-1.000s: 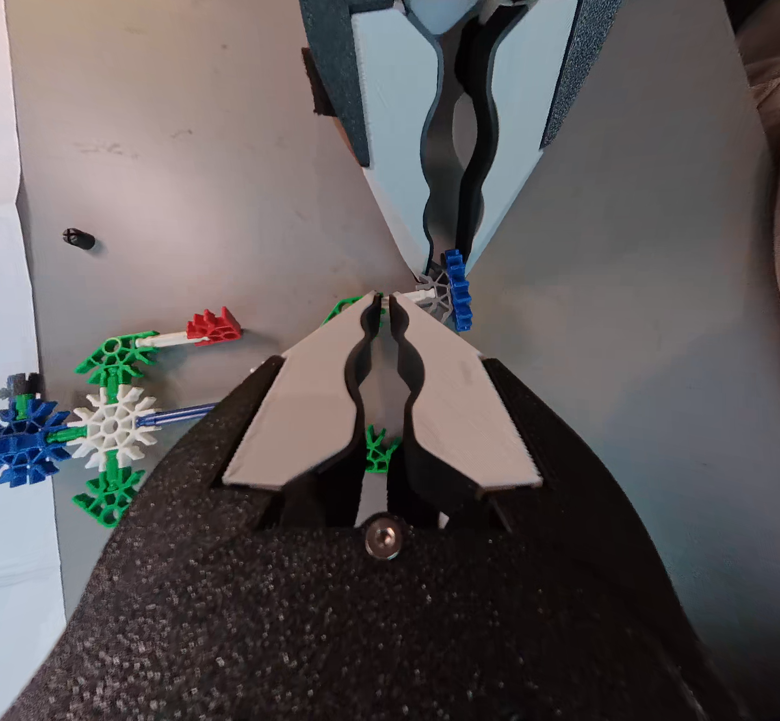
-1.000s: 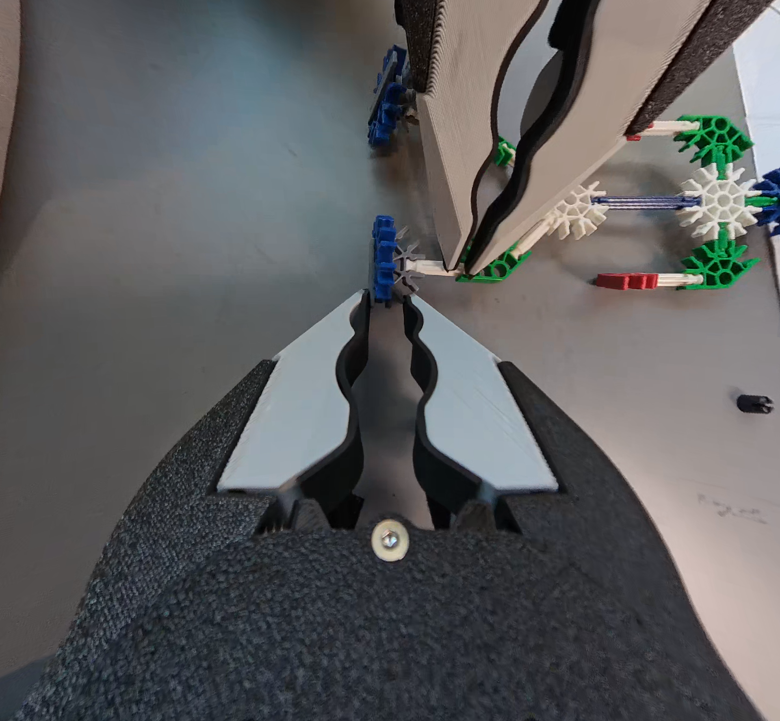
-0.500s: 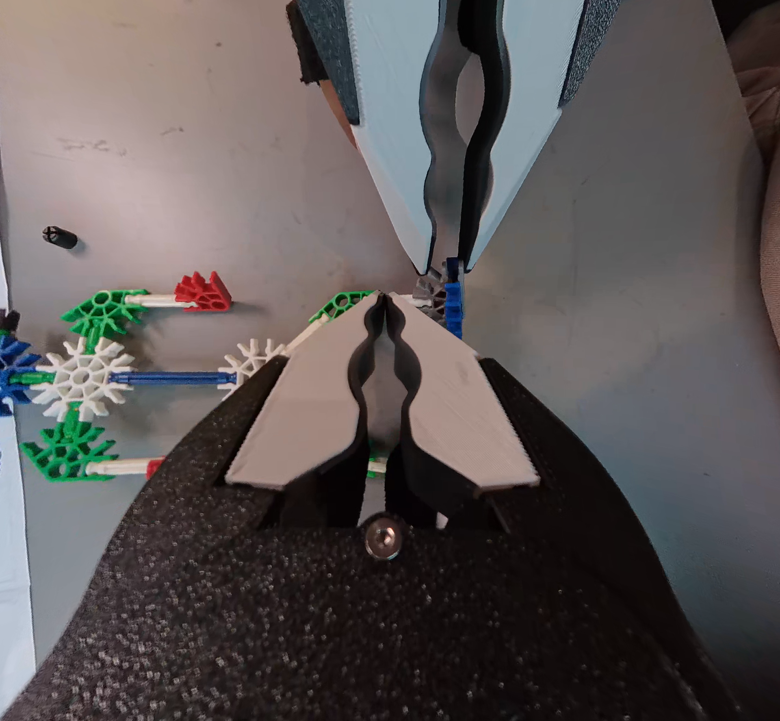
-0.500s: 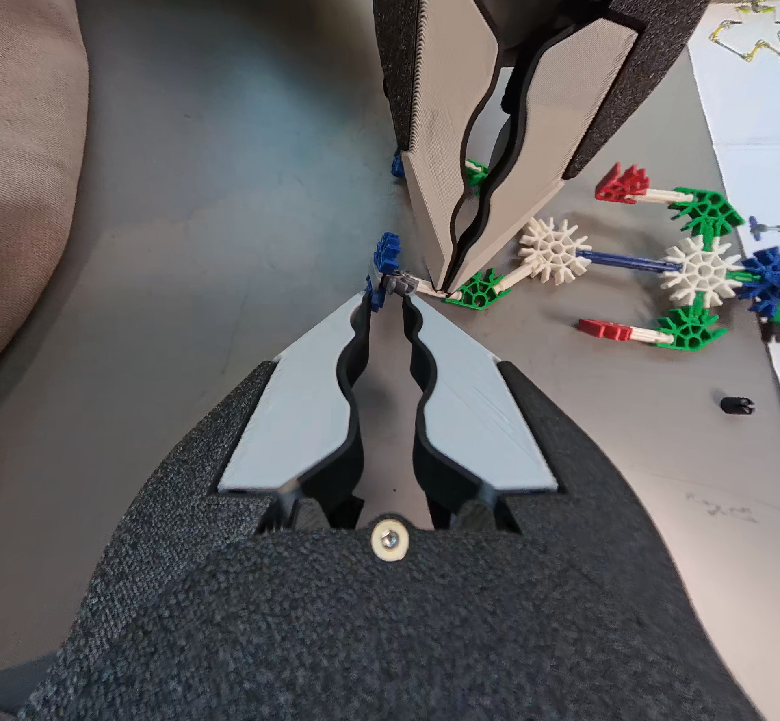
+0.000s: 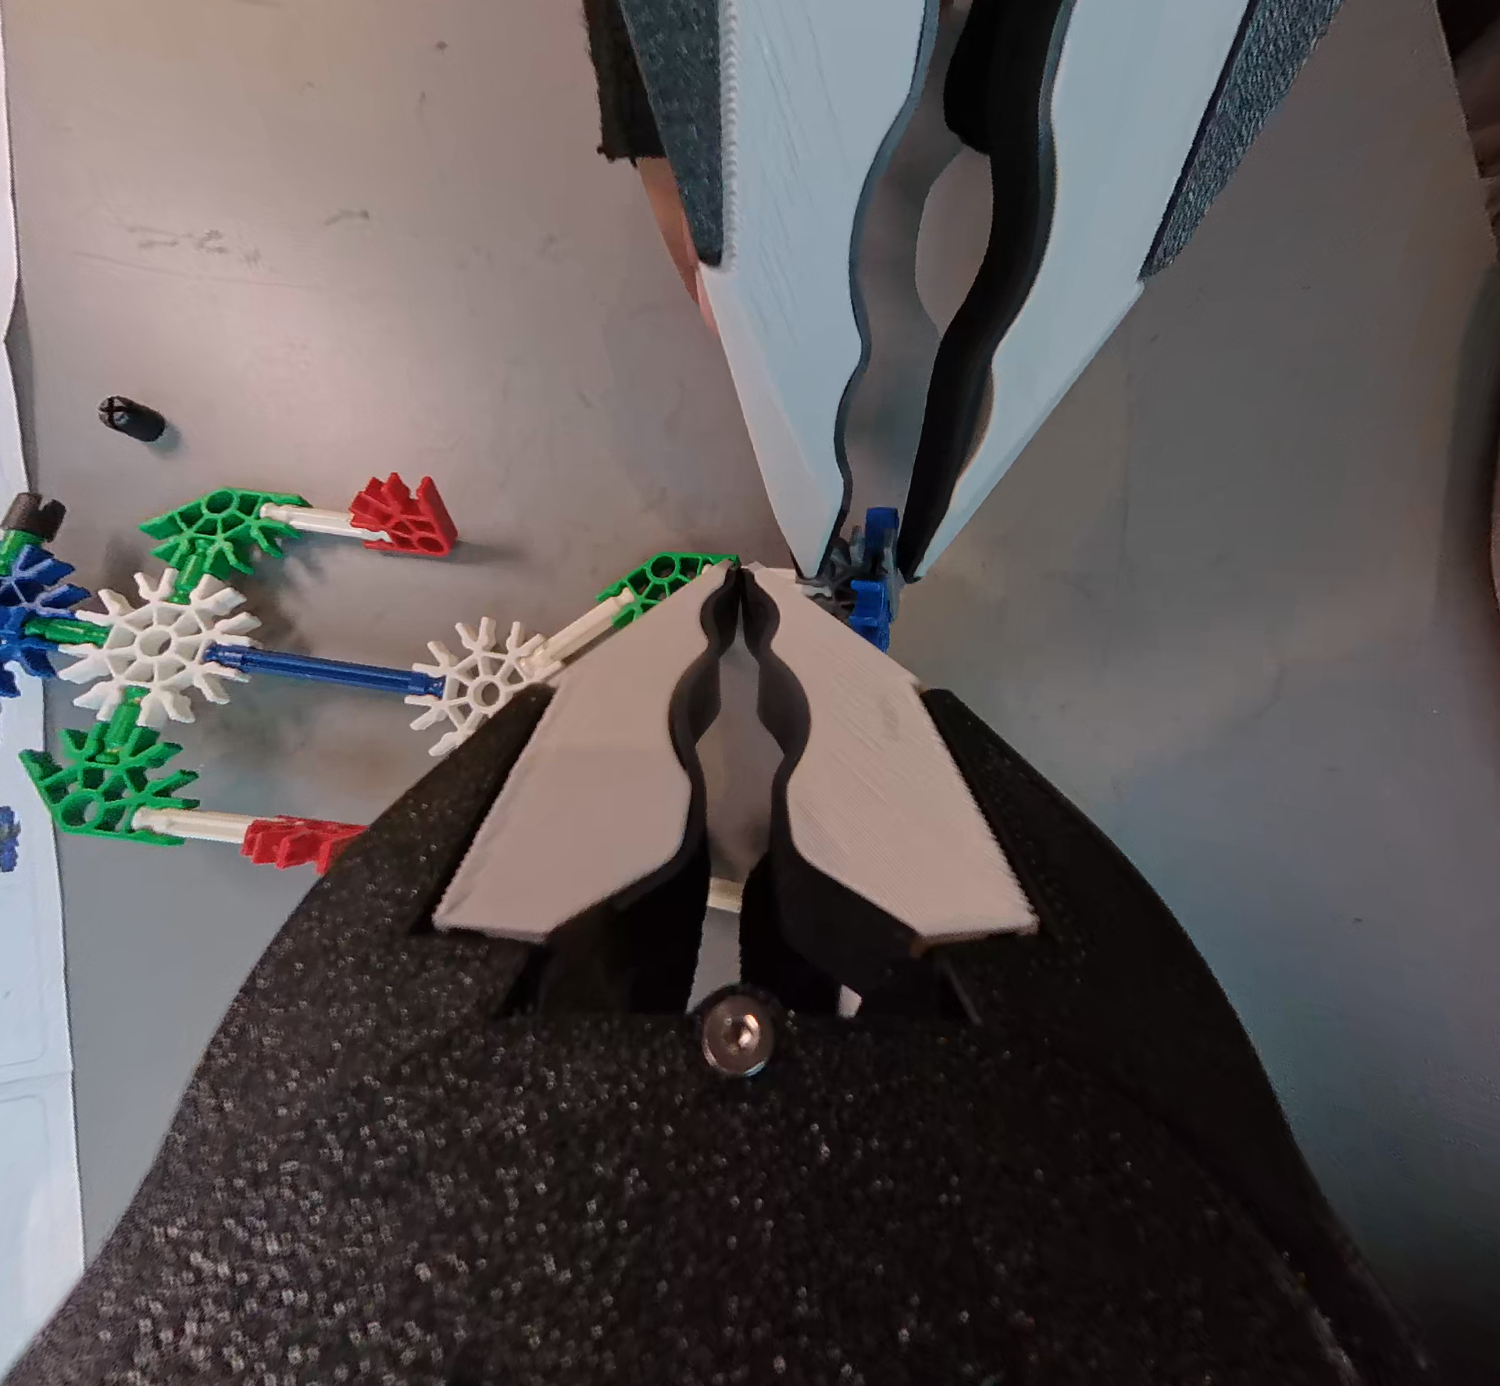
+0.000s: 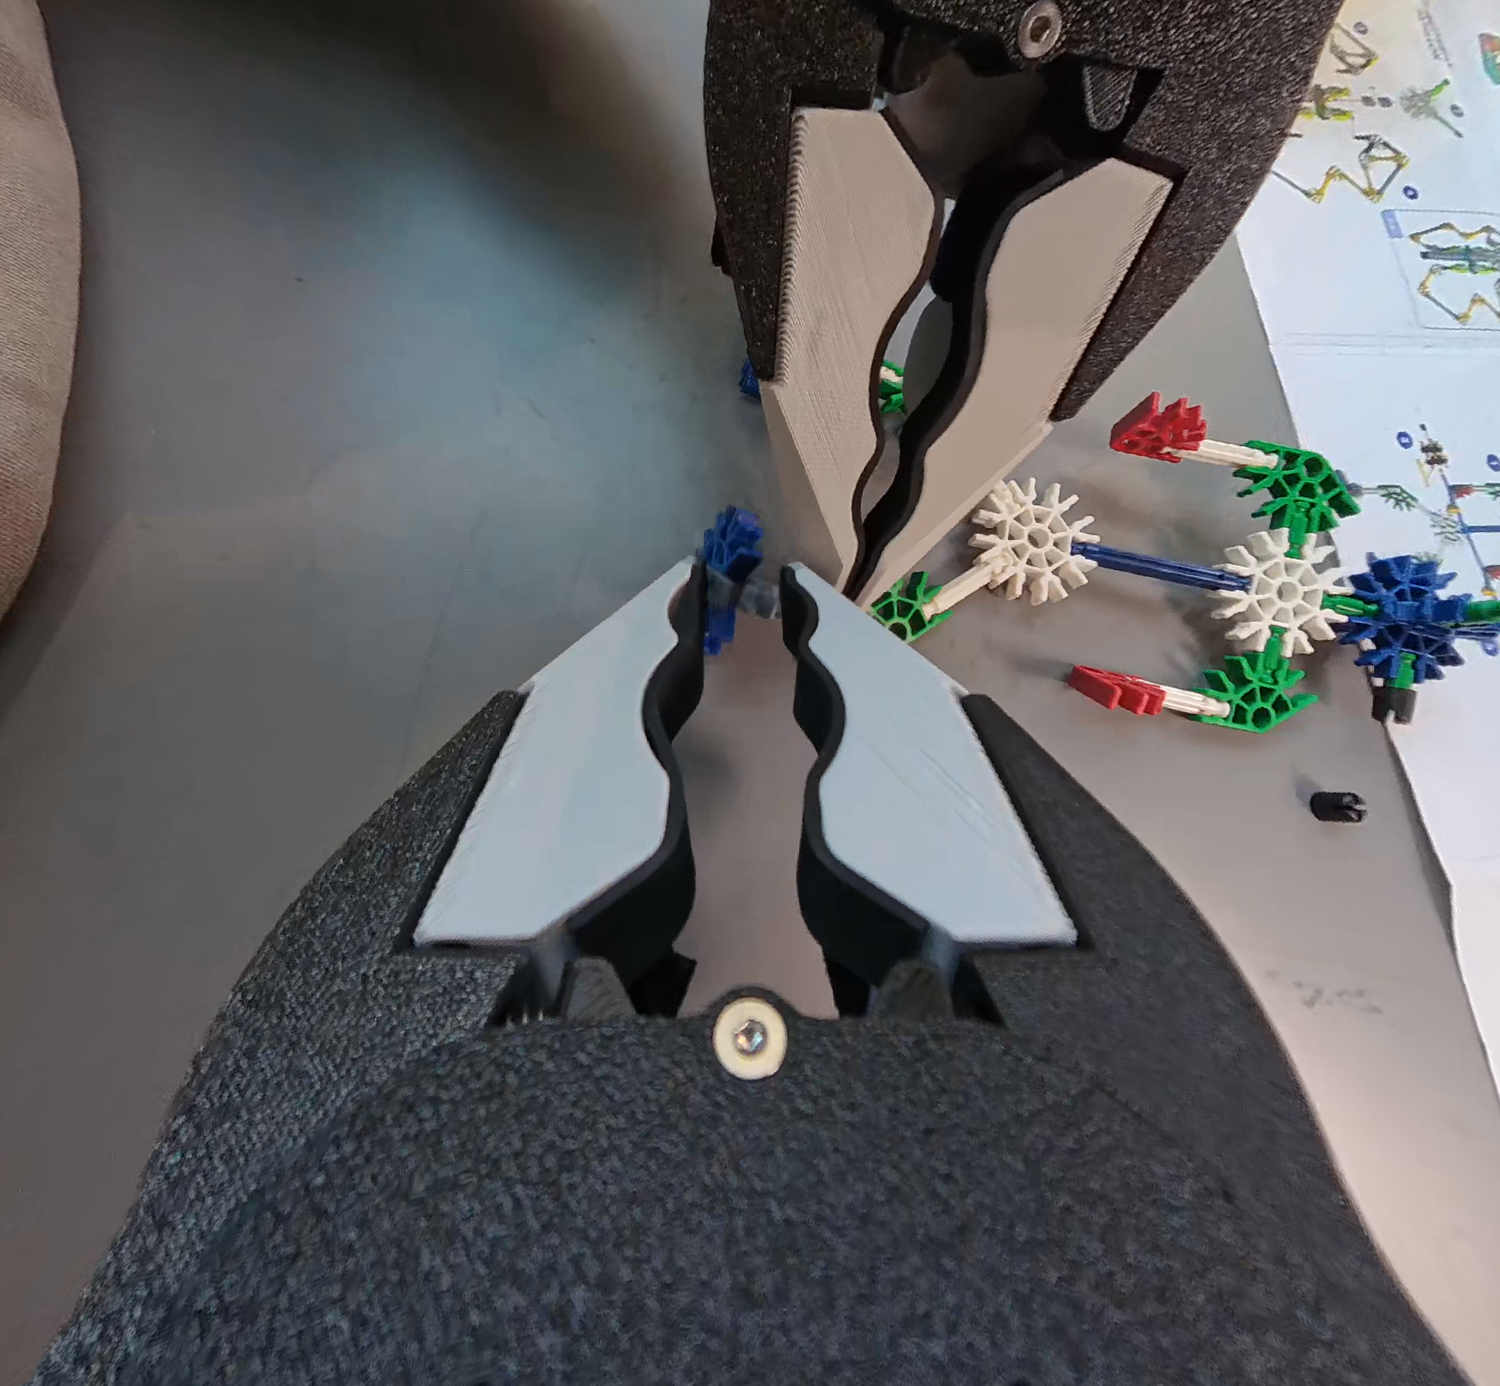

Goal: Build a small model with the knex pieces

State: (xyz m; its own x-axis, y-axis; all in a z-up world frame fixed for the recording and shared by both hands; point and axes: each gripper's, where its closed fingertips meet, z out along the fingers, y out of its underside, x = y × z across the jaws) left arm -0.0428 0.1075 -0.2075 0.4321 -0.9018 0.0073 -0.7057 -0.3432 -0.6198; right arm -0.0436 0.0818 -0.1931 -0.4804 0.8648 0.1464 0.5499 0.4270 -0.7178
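Grey table (image 5: pixel 1217 738) under everything, with my two grippers meeting tip to tip in the middle. My left gripper (image 5: pixel 743 576) is clenched: the tips are pinched together right at the end of the green connector (image 5: pixel 661 576), on the white rod that runs out from it. I can't actually see the rod between the tips, so that's my best read. My right gripper (image 6: pixel 739 584) has its tips a little apart, with the blue connector (image 6: pixel 730 543) and a small grey connector (image 6: pixel 759 604) sitting between them. From the left wrist view the fingers look snug on both sides of that blue piece (image 5: pixel 877 576), so I'd call it a grip on it, not a loose one.

Rest of the toy build lies flat on the table off to my left: white snowflake connector (image 5: pixel 479 685), blue rod (image 5: pixel 316 669), a second white snowflake (image 5: pixel 158 645), green connectors (image 5: pixel 215 531) and red end pieces (image 5: pixel 402 519). A small black piece (image 5: pixel 130 418) lies on its own, well apart from the build. Instruction sheet (image 6: pixel 1396 251) sits past the build at the table's edge.
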